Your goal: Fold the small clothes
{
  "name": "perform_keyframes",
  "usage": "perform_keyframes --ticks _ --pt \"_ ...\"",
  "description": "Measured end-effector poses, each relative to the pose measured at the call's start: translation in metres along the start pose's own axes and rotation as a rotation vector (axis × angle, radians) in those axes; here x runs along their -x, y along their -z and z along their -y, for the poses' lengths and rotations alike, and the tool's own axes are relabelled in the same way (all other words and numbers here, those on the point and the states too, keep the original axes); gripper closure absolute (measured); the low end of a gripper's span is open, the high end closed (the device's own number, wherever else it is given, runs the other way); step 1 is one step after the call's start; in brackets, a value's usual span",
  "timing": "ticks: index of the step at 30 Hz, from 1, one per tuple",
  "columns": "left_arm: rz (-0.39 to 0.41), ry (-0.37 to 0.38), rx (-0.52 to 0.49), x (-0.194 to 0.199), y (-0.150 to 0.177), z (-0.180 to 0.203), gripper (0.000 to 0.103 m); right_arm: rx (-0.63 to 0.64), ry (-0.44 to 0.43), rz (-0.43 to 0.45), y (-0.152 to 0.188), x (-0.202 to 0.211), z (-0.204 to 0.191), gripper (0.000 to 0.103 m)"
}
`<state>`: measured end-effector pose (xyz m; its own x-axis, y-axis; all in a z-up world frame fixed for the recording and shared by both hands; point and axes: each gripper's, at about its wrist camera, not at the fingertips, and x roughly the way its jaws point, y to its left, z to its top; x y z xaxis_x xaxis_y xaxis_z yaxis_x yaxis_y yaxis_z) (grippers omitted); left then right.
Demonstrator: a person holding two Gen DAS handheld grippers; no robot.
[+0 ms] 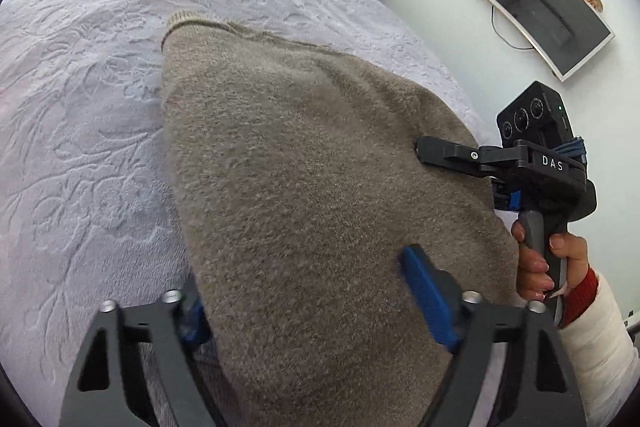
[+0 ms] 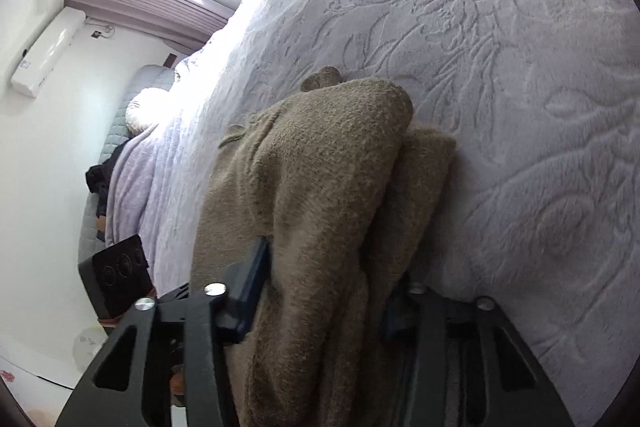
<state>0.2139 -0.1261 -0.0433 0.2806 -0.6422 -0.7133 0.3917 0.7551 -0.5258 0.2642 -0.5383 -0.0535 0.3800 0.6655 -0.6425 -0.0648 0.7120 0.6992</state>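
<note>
- Brown-grey fuzzy knit sweater lay on the bed, folded over on itself.
- Left wrist view: broad and fairly flat, ribbed cuff or hem edge poking out at 11 o'clock.
- Right wrist view: sweater bunched in stacked layers, rounded fold at 12 o'clock, second layer at 3 o'clock.

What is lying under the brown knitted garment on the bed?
The brown knitted garment lies on a pale embossed bedspread, which shows around it. In the right wrist view its own folded layers are stacked. Anything else beneath is covered.
</note>
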Motion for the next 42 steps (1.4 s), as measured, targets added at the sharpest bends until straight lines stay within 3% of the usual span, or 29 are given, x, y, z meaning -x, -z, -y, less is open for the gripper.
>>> perform_keyframes --ticks 3,4,11,16,27,31,34,39,42 --pt "0.024 0.023 -0.003 0.021 0.004 0.002 0.049 -0.007 -0.032 0.038 0.009 0.010 -0.013 0.062" --pt "0.032 0.040 0.000 0.030 0.004 0.004 0.050 -0.017 -0.051 0.050 0.012 0.013 -0.019 0.062" --pt "0.085 0.048 -0.038 0.093 0.022 0.023 0.050 0.030 -0.094 0.064 0.034 0.035 -0.076 0.062" --pt "0.112 0.048 -0.059 0.146 0.058 0.029 0.050 0.030 -0.115 0.040 0.059 0.042 -0.108 0.062" --pt "0.122 -0.034 -0.078 0.225 0.133 0.009 0.050 0.058 -0.152 -0.034 0.132 0.006 -0.166 0.061" --pt "0.112 -0.057 -0.056 0.233 0.152 -0.007 0.050 0.055 -0.159 -0.055 0.149 -0.019 -0.173 0.061" --pt "0.090 -0.072 -0.018 0.218 0.163 -0.028 0.050 0.052 -0.131 -0.064 0.162 -0.042 -0.171 0.061" --pt "0.047 -0.109 0.084 0.193 0.184 -0.072 0.049 0.084 -0.023 -0.097 0.178 -0.077 -0.157 0.061" --pt "0.095 -0.087 0.116 0.196 0.193 -0.084 0.045 0.094 0.020 -0.071 0.180 -0.081 -0.146 0.059"
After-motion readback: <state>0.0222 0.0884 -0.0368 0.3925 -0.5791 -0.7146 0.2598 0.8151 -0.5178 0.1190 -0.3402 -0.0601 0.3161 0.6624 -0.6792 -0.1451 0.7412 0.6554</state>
